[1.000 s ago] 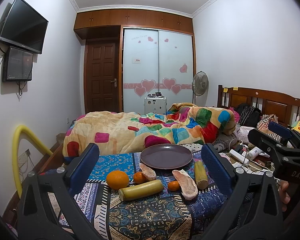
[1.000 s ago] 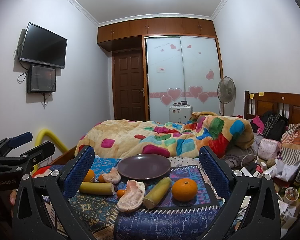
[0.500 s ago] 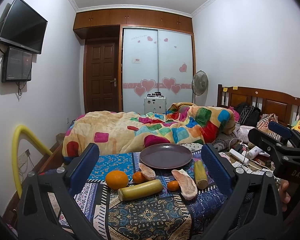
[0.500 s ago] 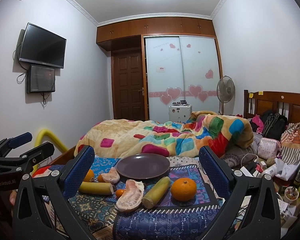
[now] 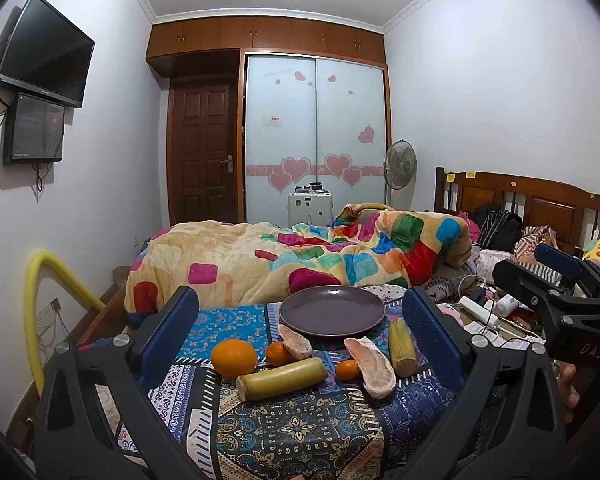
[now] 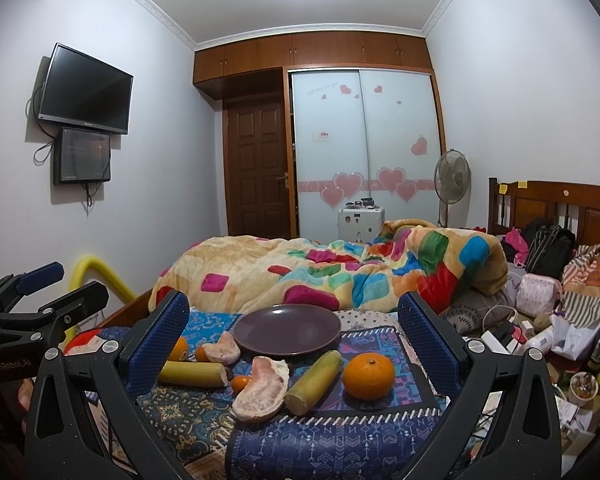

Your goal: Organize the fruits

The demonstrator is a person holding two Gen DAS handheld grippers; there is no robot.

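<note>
An empty purple plate [image 5: 332, 311] [image 6: 287, 329] sits on a patterned cloth [image 5: 300, 432]. In front of it lie a big orange [image 5: 234, 358], two small oranges [image 5: 278, 353] [image 5: 347, 369], two pomelo pieces [image 5: 371, 366] [image 5: 295, 336] and two sugarcane pieces [image 5: 281, 378] [image 5: 401, 345]. The right wrist view shows another big orange [image 6: 368, 376], a pomelo piece [image 6: 262, 388] and a sugarcane piece [image 6: 314, 376]. My left gripper [image 5: 300, 332] and right gripper [image 6: 290, 332] are open and empty, hanging before the fruit.
A colourful blanket [image 5: 300, 256] lies on the bed behind the plate. Clutter of bags, cables and bottles [image 6: 548, 320] fills the right side. A yellow tube [image 5: 48, 280] curves at the left. The other gripper shows at each view's edge [image 5: 560, 304] [image 6: 32, 312].
Both views have shifted only slightly; the grippers stay open and nothing on the cloth has moved.
</note>
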